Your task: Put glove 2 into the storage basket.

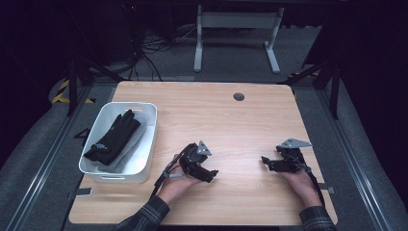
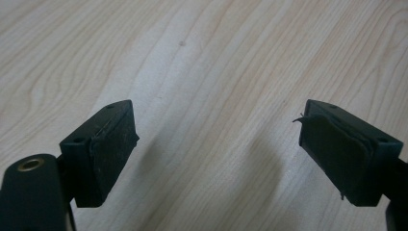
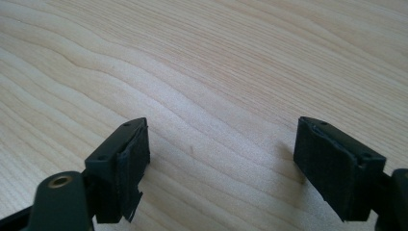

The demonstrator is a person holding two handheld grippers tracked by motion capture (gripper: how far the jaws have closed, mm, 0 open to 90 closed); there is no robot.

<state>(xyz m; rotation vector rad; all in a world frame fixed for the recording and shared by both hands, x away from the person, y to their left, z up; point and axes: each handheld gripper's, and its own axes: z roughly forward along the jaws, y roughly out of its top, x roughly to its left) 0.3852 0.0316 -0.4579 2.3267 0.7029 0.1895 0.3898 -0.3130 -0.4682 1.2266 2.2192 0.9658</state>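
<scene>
Both hand-held grippers, left (image 1: 211, 174) and right (image 1: 265, 160), hang open and empty over the surface (image 1: 231, 120); reaching for the gloves (image 1: 113, 137), the left could knock the bin (image 1: 149, 144).

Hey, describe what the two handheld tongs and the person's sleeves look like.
Both tongs are matte black. The left tongs and right tongs each carry a grey three-cornered plate on top and trail a dark cable. Their jaws end in blocky black pads with frayed edges, and a brass-ringed hole shows near the base. The sleeves are dark plaid.
</scene>
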